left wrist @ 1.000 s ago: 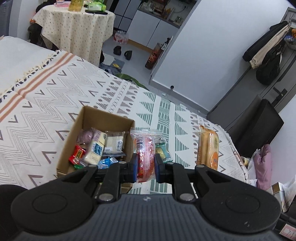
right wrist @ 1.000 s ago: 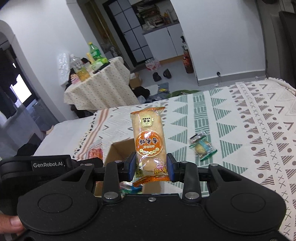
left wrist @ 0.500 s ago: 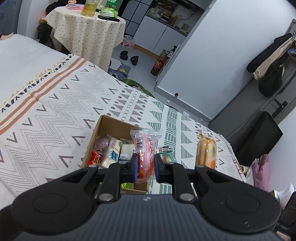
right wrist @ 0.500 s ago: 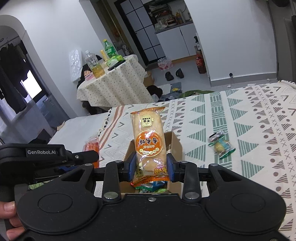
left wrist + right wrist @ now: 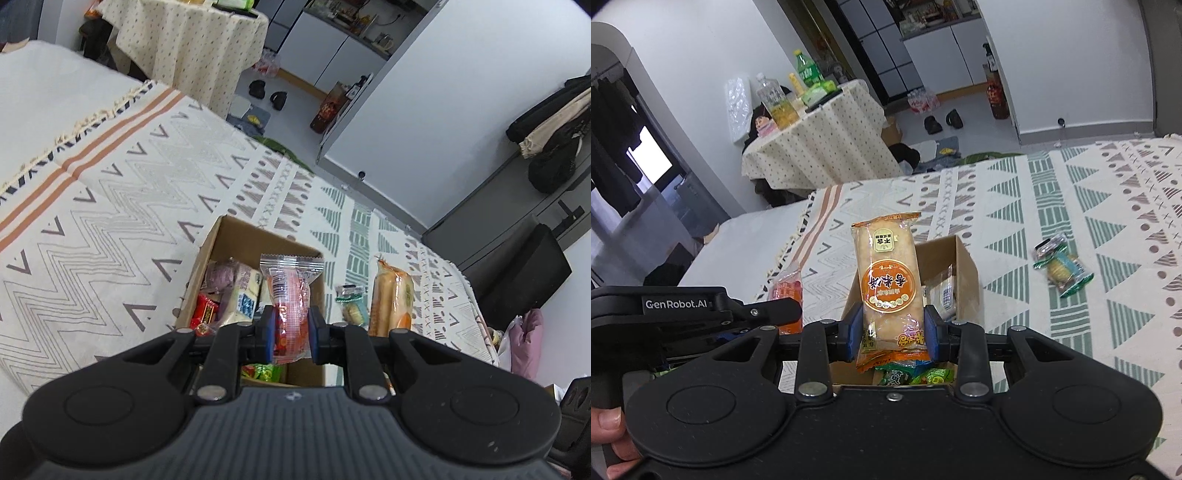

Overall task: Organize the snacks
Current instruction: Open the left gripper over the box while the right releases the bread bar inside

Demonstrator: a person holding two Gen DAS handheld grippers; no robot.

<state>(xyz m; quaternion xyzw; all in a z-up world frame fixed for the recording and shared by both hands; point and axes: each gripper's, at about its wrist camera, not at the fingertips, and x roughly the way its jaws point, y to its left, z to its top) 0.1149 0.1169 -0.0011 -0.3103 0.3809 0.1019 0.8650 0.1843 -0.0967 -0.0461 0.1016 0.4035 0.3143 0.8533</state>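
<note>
Over the patterned bedspread (image 5: 1071,192), "GenRobot.AI" left gripper (image 5: 783,314) holds seemingly red snack (image 5: 290,306).

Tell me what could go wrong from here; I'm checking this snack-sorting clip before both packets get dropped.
1. Both grippers converge on one small cardboard box: the left gripper and right gripper could bump.
2. The orange rice-cracker packet is long and the box already holds snacks; it may end up propped on the rim or spill out.
3. The red packet is pinched low, so its crinkly top could snag the box edge.
</note>
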